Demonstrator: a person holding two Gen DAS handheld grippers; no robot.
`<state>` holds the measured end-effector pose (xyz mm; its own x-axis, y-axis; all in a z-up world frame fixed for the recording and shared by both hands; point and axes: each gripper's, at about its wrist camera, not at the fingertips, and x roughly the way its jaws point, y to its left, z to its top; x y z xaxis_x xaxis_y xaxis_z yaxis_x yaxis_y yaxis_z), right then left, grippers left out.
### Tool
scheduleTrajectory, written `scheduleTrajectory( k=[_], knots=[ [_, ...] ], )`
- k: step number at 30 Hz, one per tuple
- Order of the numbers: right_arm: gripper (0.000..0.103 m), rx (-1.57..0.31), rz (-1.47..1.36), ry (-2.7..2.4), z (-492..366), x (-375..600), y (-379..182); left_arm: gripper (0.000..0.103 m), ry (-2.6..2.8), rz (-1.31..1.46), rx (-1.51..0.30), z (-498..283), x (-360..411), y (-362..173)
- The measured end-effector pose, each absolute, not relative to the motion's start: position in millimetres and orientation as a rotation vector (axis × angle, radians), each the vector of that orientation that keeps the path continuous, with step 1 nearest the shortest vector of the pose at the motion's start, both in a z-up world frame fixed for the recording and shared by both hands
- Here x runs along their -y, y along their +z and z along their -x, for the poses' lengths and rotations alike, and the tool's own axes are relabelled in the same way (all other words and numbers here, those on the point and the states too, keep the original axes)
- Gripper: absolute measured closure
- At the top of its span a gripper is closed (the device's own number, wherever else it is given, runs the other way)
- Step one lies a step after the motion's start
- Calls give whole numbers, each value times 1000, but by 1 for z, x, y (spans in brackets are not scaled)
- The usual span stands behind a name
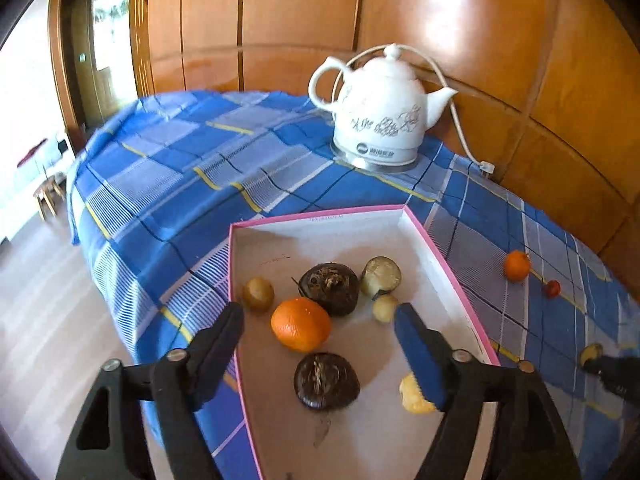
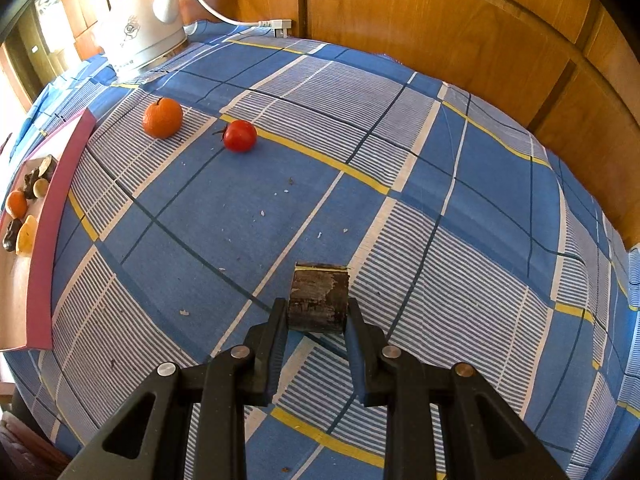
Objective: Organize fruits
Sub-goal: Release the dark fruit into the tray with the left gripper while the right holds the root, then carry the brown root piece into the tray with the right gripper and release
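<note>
A pink-rimmed white box (image 1: pixel 448 264) lies on the blue plaid cloth and holds an orange (image 1: pixel 301 324), two dark brown round fruits (image 1: pixel 330 288) (image 1: pixel 326 381), a small brown fruit (image 1: pixel 258 294) and several pale pieces. My left gripper (image 1: pixel 320 320) is open above the box, its fingers either side of the orange. My right gripper (image 2: pixel 318 312) is shut on a dark brown cut piece (image 2: pixel 319 298) low over the cloth. A loose orange (image 2: pixel 162 117) and a red tomato (image 2: pixel 239 135) lie on the cloth beyond it. The box shows at the left edge (image 2: pixel 48 240).
A white ceramic electric kettle (image 1: pixel 380 116) with its cord and plug (image 2: pixel 276 24) stands at the back by the wooden wall panels (image 1: pixel 500 40). The table's edge drops to the floor on the left (image 1: pixel 48 300).
</note>
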<state>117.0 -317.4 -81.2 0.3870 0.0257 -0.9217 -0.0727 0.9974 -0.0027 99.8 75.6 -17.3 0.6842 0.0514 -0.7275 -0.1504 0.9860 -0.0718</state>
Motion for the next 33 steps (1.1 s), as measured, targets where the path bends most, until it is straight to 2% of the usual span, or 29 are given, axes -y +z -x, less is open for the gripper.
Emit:
scheduleTrajectory(
  k=[6,24,33],
  knots=[
    [75,-1176,53,62,-117,317,-83,16,104,103,-780,-84,-67,-9],
    [76,-1186,56,45,-118,314,-87,15,94,73,-790,-68,-65,-12],
    [76,-1110,16,222,-109,259,-46,15,109,106,-789,-67,-78,-13]
  ],
)
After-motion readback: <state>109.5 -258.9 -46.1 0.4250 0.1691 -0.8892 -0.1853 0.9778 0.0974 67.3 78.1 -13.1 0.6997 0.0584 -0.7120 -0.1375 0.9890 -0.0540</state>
